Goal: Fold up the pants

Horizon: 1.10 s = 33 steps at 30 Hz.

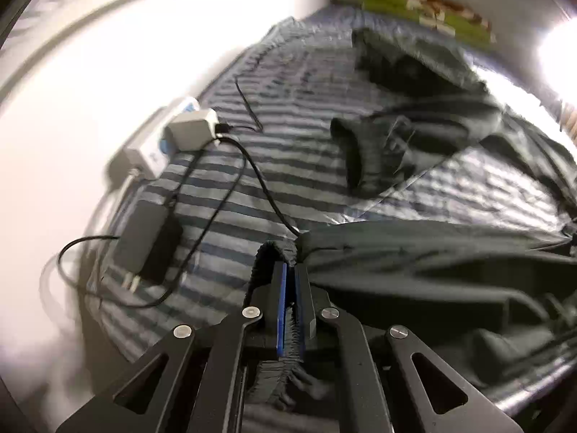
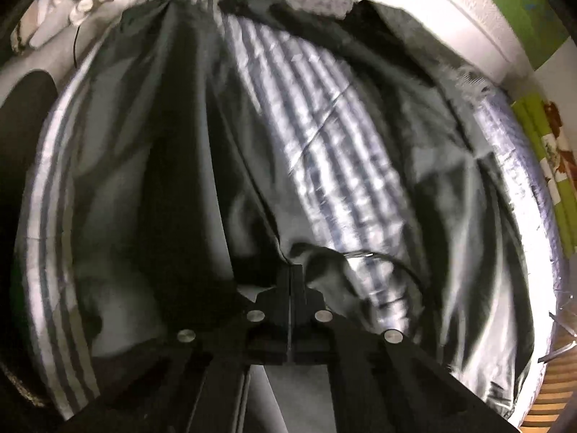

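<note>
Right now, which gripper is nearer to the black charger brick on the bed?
Left. The left gripper holds the pants just right of the charger brick. The right gripper grips the pants elsewhere; no brick shows in its view.

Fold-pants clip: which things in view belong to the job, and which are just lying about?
Job: pants; left hand-held gripper, shut on the waistband; right hand-held gripper, shut on the fabric.

Lying about: black power brick, white adapter, cables, striped bedcover.
</note>
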Available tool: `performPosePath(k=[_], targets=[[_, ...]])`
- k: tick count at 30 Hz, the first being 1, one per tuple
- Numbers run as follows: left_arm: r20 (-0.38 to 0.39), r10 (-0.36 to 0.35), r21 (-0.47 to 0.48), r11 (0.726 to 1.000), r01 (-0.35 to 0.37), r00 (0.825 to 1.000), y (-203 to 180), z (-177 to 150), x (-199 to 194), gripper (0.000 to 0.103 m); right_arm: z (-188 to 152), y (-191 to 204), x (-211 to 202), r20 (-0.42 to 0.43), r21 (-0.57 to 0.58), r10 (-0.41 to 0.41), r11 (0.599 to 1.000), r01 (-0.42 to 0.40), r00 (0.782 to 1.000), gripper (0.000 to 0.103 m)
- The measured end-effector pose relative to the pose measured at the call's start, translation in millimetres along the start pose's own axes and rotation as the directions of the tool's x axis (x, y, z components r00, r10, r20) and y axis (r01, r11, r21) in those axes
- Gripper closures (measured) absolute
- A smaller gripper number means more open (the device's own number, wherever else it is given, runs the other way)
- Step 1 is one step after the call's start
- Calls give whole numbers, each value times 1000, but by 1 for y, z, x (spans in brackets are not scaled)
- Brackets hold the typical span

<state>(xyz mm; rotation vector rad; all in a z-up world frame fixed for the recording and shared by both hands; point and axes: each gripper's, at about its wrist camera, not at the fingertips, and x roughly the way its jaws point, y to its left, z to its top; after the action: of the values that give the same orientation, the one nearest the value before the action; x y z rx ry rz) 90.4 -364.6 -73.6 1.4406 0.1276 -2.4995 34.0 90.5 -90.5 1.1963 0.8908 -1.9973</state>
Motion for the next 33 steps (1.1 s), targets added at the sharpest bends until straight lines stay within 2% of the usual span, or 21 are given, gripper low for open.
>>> performPosePath(k=[5, 8, 10, 15, 21, 26, 27, 28, 29, 30, 32, 33], targets=[[23, -14, -34, 999, 14, 1000, 13, -4, -45, 99, 10, -42, -40, 125, 148, -8, 989, -11, 992, 103], [-5, 18, -27, 999, -18, 1000, 15, 4, -37, 99, 24, -64, -31, 154, 214, -3, 976, -30, 988, 103], [-18, 29, -24, 999, -30, 999, 13, 14, -17, 99, 33, -71, -9, 129, 230, -9, 973, -21, 992, 103], [-54, 35, -17, 999, -36, 998, 6, 36, 31, 99, 41, -72, 43, 3, 213, -80, 974, 78, 997, 103], [-100, 36, -47, 998, -40, 994, 5, 52, 67, 97, 33, -83, 62, -46, 276, -110, 954, 119, 993, 103], [-120, 97, -26, 995, -101, 988, 3, 59, 77, 92, 36, -77, 59, -74, 283, -136, 947, 151, 988, 103], [-119, 102, -36, 994, -107, 988, 6, 59, 73, 86, 37, -79, 57, -75, 286, -136, 946, 152, 988, 101], [-107, 103, -48, 993, -108, 989, 8, 58, 68, 74, 36, -79, 51, -72, 295, -150, 941, 165, 986, 101], [-95, 99, -61, 993, -105, 991, 11, 57, 62, 67, 34, -79, 41, -63, 303, -163, 937, 174, 985, 98], [-81, 96, -75, 992, -102, 992, 15, 53, 54, 59, 32, -80, 31, -47, 314, -171, 933, 177, 984, 92], [-78, 77, -86, 993, -84, 994, 23, 43, 41, 57, 24, -83, 4, -4, 357, -198, 915, 187, 980, 83], [-82, 68, -93, 993, -76, 994, 26, 36, 35, 54, 17, -82, -12, 24, 384, -201, 906, 176, 979, 83]])
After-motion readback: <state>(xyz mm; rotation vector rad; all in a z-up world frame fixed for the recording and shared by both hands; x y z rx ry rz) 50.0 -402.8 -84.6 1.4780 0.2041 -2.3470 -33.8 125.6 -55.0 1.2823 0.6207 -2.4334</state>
